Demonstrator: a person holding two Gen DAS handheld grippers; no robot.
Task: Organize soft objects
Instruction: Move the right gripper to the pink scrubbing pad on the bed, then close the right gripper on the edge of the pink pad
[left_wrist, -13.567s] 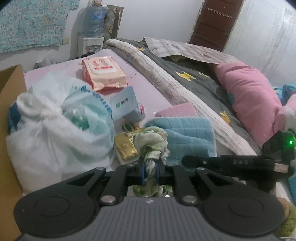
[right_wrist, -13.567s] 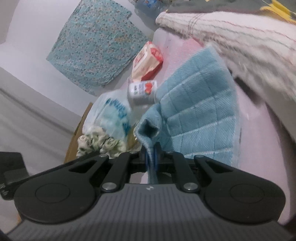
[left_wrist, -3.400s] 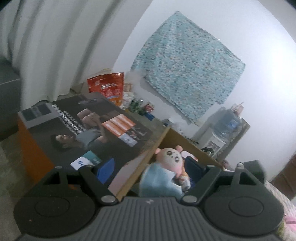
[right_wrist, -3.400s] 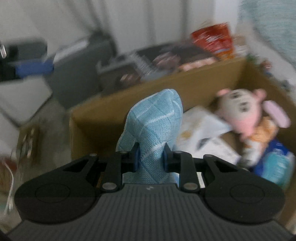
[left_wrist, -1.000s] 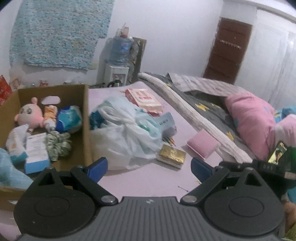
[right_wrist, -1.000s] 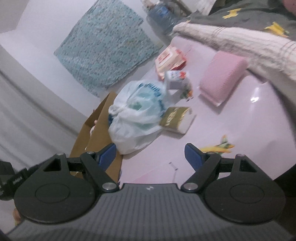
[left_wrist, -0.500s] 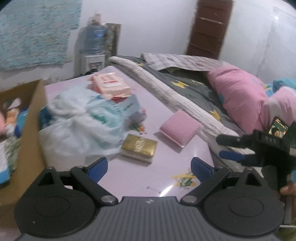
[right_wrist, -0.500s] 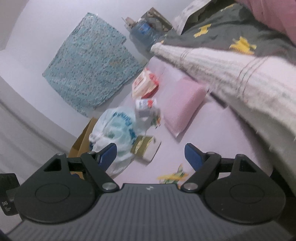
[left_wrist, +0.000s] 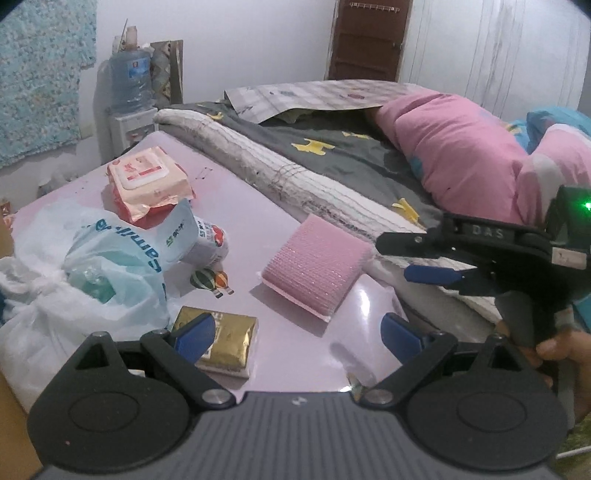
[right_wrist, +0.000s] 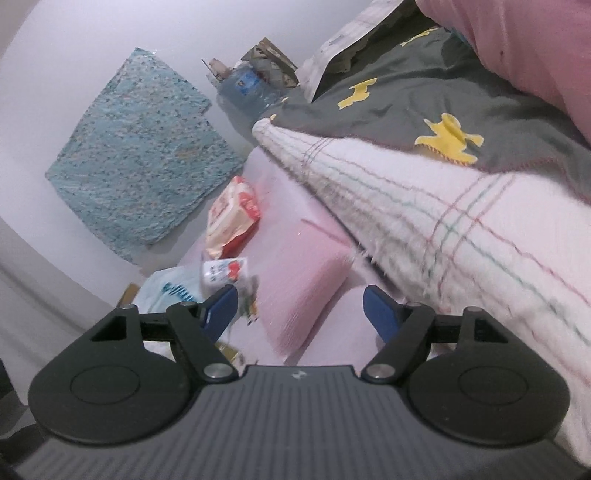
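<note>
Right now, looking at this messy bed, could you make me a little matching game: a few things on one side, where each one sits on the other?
Things:
1. pink folded towel
2. gold packet
3. wet wipes pack
4. water bottle

Places:
A. on the dispenser by the wall
B. just ahead of the right claw
C. behind the left finger of the left claw
D. far side, beyond the plastic bag

Pairs: 1-B, 2-C, 3-D, 4-A

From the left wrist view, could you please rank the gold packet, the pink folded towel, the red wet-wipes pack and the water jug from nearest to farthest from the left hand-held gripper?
1. Gold packet, just beyond the left hand-held gripper's left fingertip.
2. Pink folded towel, ahead, slightly right.
3. Red wet-wipes pack, farther back on the left.
4. Water jug, against the far wall.
</note>
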